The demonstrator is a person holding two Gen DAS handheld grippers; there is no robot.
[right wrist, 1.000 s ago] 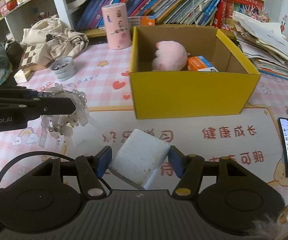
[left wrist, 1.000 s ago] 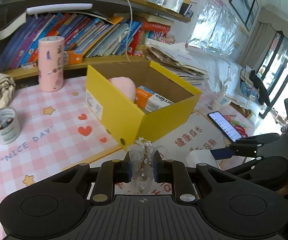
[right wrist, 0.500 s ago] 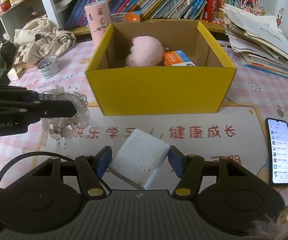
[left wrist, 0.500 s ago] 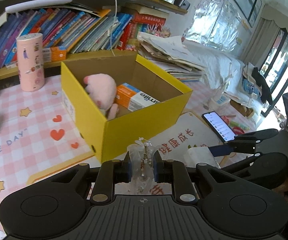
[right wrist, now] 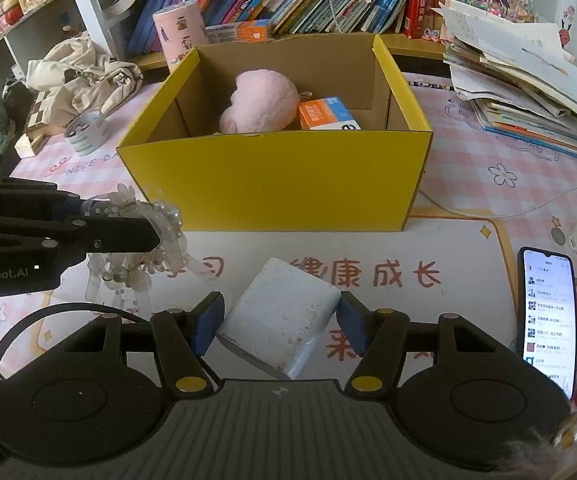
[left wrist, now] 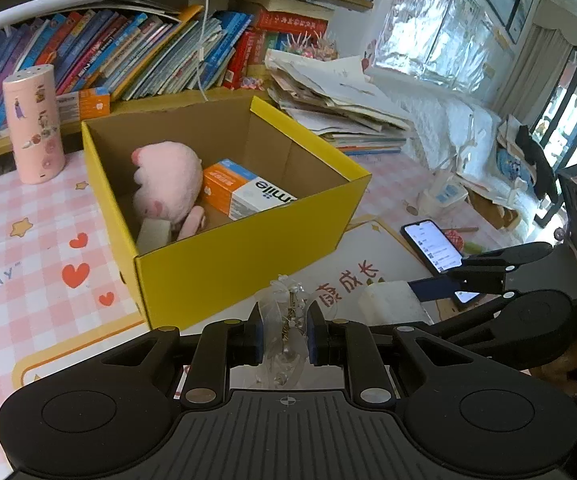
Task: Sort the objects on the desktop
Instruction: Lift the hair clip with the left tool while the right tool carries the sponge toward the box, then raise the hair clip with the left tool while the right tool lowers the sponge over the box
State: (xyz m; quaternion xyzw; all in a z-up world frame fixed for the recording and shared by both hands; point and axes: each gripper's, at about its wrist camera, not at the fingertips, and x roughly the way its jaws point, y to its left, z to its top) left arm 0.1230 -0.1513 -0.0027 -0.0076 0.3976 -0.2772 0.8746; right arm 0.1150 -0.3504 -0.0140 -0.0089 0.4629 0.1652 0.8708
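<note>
White rectangular block (right wrist: 278, 316) gripped between the blue pads of the right gripper (right wrist: 279, 320), held tilted above the printed mat (right wrist: 408, 280), near the front wall of the yellow cardboard box (right wrist: 280, 180). Left gripper (left wrist: 286, 330): fingers closed on a clear beaded hair ornament (left wrist: 286, 320), held just before the box's near corner. Inside the box: pink plush toy (left wrist: 168, 184), orange-and-white carton (left wrist: 240, 192), pale block (left wrist: 154, 234). On the worktop (left wrist: 40, 264): lit smartphone (right wrist: 546, 316), pink cylindrical canister (left wrist: 34, 124).
</note>
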